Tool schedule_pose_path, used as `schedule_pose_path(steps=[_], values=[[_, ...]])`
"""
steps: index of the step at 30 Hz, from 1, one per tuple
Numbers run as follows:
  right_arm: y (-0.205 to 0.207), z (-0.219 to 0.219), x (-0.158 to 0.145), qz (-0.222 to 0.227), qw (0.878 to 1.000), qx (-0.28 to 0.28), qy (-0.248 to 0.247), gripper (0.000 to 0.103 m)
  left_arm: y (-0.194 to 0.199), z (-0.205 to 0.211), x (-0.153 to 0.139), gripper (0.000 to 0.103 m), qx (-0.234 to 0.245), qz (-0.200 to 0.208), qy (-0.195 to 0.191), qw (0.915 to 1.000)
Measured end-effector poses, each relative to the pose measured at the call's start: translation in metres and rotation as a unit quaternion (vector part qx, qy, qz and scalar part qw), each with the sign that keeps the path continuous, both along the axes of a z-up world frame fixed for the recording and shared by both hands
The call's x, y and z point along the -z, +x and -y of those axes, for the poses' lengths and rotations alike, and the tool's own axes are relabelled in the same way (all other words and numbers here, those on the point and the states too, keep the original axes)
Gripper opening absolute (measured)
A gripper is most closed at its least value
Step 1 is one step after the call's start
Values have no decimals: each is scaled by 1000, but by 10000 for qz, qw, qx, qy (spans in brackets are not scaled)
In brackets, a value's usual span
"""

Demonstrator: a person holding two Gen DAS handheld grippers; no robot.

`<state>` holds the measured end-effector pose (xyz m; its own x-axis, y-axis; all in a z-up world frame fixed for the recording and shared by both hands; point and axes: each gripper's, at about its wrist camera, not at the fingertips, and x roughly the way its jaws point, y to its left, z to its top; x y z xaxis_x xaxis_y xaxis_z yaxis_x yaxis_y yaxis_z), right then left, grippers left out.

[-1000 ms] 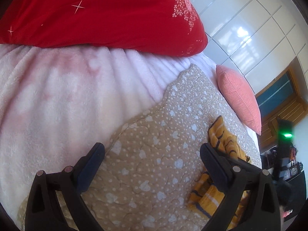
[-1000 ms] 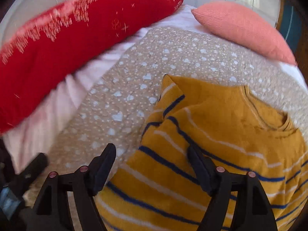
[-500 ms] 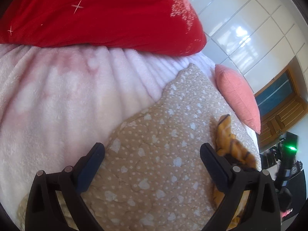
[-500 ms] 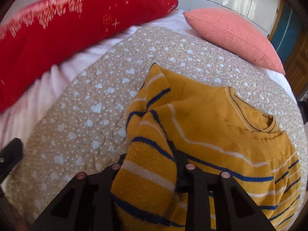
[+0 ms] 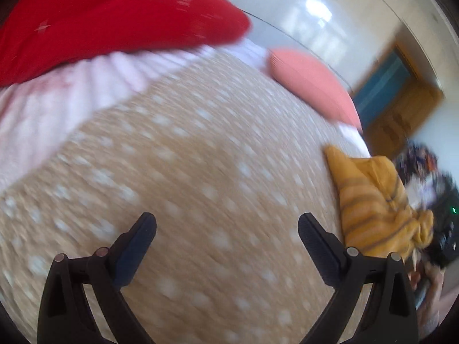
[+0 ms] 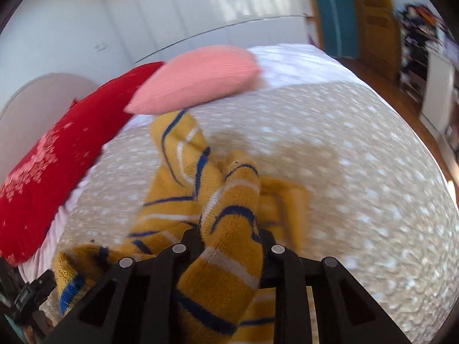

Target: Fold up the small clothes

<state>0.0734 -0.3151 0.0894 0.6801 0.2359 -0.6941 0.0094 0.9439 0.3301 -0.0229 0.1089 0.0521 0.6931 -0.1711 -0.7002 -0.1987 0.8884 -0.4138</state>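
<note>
right gripper (image 6: 229, 238): fingers clamped on one yellow striped sweater (image 6: 226, 215), bunched and lifted above the dotted quilt (image 6: 358, 172); fingertips hidden in the knit. left gripper (image 5: 226, 226): fingers spread wide, holding nothing, over the quilt; sweater off to its right. farther back: one pink pillow (image 6: 198, 80), one red pillow (image 6: 60, 154). both views motion-blurred.

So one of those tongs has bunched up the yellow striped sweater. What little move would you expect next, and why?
Probably the right tongs should carry the sweater out over the dotted quilt and lower it to spread flat. They are shut on a bunched fold, with the rest hanging crumpled, so no neat fold is possible yet. The left tongs are open and empty over the quilt, free to catch another edge.
</note>
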Motion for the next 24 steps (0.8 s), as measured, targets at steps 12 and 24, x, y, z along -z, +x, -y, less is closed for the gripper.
schedule_pose_path(steps=[12, 24], values=[[-42, 71, 25, 168, 9981, 367, 474, 57, -7, 99, 4, 99, 1148, -348, 621, 9908], [-41, 4, 2, 285, 9941, -920, 493, 34, 44, 166, -30, 99, 1425, 13, 334, 9892]])
